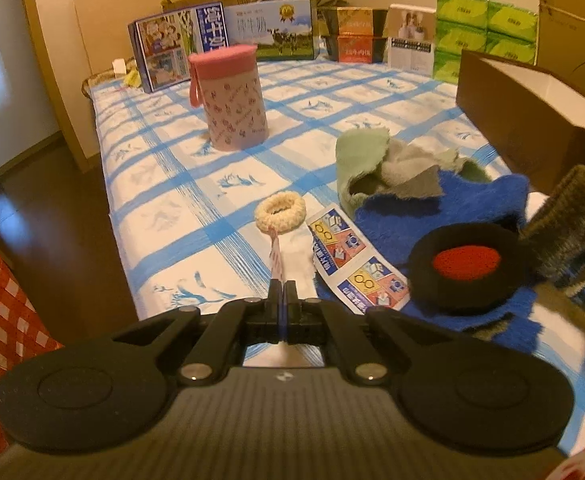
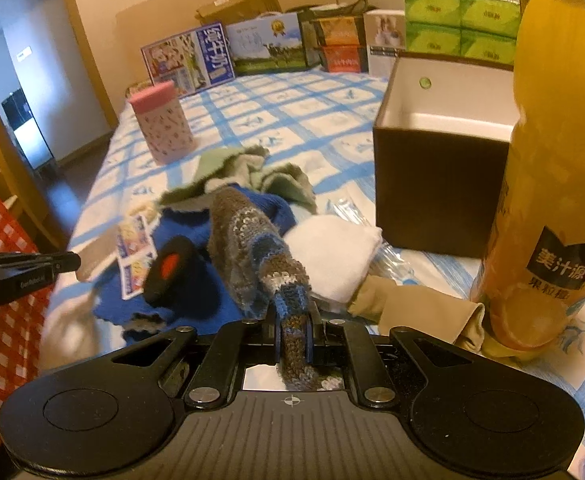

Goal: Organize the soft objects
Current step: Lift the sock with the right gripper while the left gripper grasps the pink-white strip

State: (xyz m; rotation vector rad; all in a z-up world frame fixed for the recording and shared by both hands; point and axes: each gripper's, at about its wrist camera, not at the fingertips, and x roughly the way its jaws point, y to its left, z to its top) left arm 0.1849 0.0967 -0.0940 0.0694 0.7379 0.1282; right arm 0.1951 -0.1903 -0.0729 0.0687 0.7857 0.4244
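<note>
Item one, the left gripper (image 1: 279, 286): its jaws are sitting together, and they appear to be pinching the small pink-and-white paper tag (image 1: 275, 254) that trails from the cream fuzzy ring-shaped scrunchie (image 1: 279, 211); the tag is likely serving as a handle so the soft ring can be lifted without squashing it. The scrunchie is resting on the blue-and-white checked bedspread (image 1: 164, 184), just left of the printed paper leaflet (image 1: 348, 256). Item two, the right gripper (image 2: 292, 322): it is clamping the cuff end of a brown, grey and blue knitted sock (image 2: 252, 240), whose free length is draping forward over the pile. Item three, the pile: a bright blue fleecy cloth (image 1: 444, 208) is lying beneath a pale green cloth (image 1: 362, 160), a grey cloth (image 1: 408, 162) and a round black pad with a red centre (image 1: 466, 266); a folded white cloth (image 2: 332, 252) and a beige stocking (image 2: 412, 308) are lying beside it. Item four, the open dark brown box with a white interior (image 2: 436, 184): it is standing at the right, near the pile, and is probably the intended receptacle. Item five, a tall orange juice bottle (image 2: 552, 152) and a pink lidded patterned canister (image 1: 234, 100): both are standing upright, apart from the soft goods.
</note>
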